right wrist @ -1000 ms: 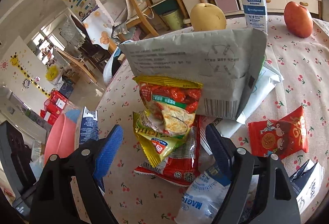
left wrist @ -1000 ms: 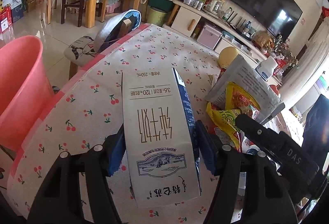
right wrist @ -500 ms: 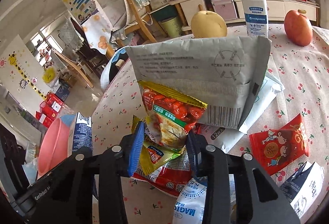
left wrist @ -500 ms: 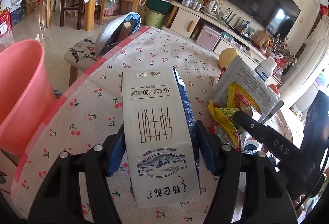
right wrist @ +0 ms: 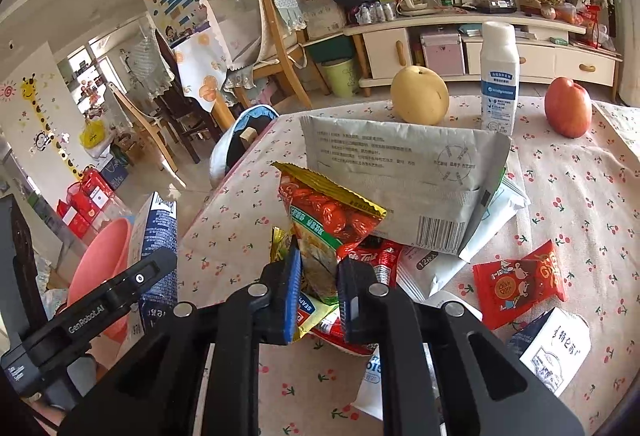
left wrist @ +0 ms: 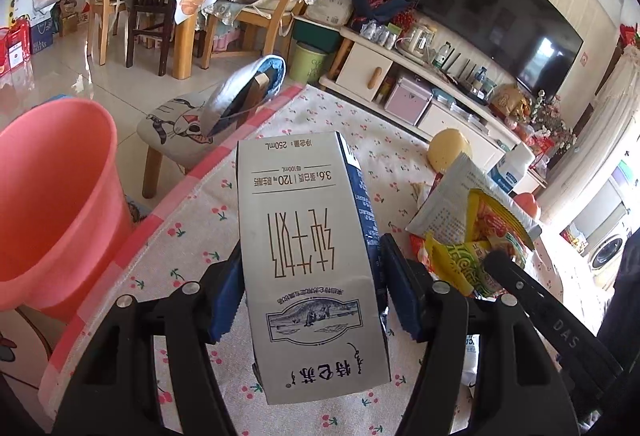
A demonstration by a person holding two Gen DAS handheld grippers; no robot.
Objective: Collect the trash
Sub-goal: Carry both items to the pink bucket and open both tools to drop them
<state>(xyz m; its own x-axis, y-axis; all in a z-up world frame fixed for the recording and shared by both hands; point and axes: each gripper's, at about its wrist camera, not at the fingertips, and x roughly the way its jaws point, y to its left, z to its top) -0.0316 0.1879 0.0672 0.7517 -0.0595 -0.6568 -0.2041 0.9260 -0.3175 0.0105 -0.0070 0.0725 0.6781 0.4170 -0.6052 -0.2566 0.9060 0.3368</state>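
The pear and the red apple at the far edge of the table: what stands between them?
In the right wrist view, a white bottle with a blue label stands upright between the pear and the apple.

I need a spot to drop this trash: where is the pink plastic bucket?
The pink plastic bucket stands off the table's left edge in the left wrist view, left of the white milk carton and near the wooden stool.

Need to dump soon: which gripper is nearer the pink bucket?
Left. The left gripper, holding the milk carton, is beside the pink bucket; the right gripper is farther, over the wrapper pile.
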